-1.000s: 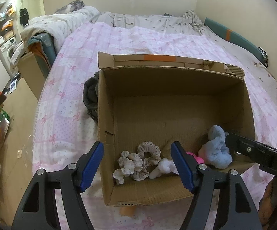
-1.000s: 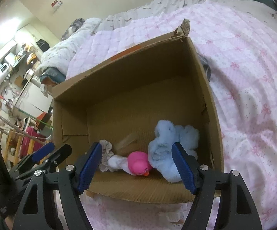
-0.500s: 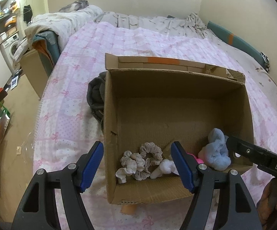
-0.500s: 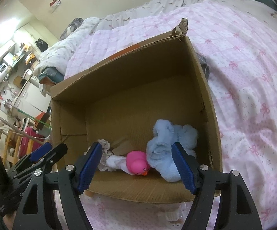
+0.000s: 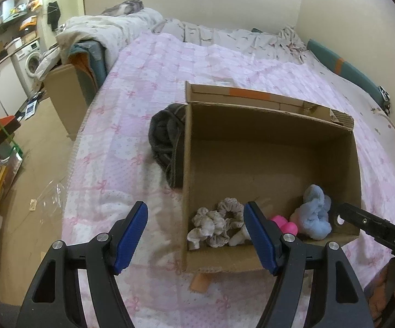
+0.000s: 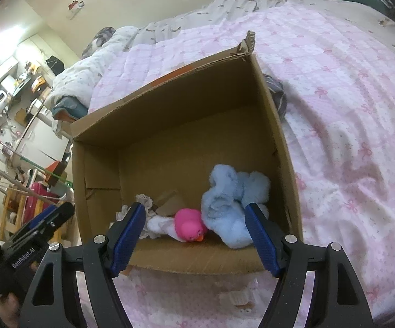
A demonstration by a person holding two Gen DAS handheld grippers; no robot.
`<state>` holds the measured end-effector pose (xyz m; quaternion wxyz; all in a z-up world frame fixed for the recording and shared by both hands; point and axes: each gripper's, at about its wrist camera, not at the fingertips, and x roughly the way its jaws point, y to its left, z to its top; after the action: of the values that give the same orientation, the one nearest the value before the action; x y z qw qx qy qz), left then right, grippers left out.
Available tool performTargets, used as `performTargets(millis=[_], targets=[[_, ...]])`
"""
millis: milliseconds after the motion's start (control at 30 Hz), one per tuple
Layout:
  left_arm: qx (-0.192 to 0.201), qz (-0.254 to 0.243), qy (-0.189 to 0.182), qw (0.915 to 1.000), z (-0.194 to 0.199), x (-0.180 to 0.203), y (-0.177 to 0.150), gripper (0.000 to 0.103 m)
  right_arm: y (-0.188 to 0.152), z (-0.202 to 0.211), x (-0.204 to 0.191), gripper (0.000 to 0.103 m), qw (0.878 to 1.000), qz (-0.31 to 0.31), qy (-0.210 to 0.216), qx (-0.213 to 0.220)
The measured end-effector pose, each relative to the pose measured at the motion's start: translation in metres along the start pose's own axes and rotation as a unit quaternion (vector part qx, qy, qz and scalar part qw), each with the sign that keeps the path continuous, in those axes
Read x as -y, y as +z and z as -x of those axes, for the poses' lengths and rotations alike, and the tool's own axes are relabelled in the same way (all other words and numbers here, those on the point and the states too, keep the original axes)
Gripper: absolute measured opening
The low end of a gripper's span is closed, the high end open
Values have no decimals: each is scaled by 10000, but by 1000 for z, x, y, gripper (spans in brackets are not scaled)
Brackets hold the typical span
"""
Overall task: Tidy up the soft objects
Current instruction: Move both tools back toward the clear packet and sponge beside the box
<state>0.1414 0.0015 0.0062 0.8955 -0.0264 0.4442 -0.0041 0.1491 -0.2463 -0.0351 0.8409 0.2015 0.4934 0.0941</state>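
An open cardboard box (image 5: 268, 147) sits on a bed covered by a pink quilt (image 5: 142, 87) printed with bows. Its soft contents are bunched along the near wall: two beige scrunchies (image 5: 216, 222) at the left, a white sock-like piece (image 6: 160, 225) beside them, a pink rubber duck (image 6: 189, 225) in the middle and a fluffy light-blue plush (image 6: 231, 205) at the right, touching the duck. The rest of the box floor is bare cardboard, apart from a small loose cardboard scrap (image 6: 170, 201) behind the duck.

The left gripper (image 5: 197, 236) hangs above the near left corner of the box with its blue pads spread wide and nothing between them. The right gripper (image 6: 194, 239) hovers over the near wall, equally wide and empty, framing the duck and plush.

A dark knitted garment (image 5: 167, 142) lies against the outside of the box's left wall, partly hidden by it. Open quilt stretches left of the box to the bed's edge, then to a wooden floor (image 5: 33, 191). Beyond stand a second carton (image 5: 63, 95) draped with bedding, a washing machine (image 5: 33, 60) and cluttered shelves, all small and blurred. A rumpled grey-white duvet (image 5: 224, 38) lines the far wall. Something orange (image 5: 201, 283) pokes from under the box's near edge; what it is cannot be told.
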Motion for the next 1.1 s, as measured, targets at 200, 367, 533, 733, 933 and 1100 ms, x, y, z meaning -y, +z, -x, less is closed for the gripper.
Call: performTargets(millis=[200,367,533,733,933,1100], targets=[[-111,116,73,9998,9,-10,-15,70,-9,14,2,79,10000,23,-84,7],[-144,172,103,9997,15,-15,-25,70,-17,22,8,79,9998,48,-215,-36],[-203,222,134,9995,20,-19,-32,70,-27,30,19,79,9996,-93,-248,-116],[-286,289,145,9991,25,-23,-43,70,-37,32,24,79,9989,-188,-297,-303],[-618,193,157,9978,16,-19,-58,70,-53,5,29,79,9902,-158,-1013,-948],[-765,365,142,9963,10,-27,-65,70,-59,-17,27,79,9838,-49,-1144,-1377]])
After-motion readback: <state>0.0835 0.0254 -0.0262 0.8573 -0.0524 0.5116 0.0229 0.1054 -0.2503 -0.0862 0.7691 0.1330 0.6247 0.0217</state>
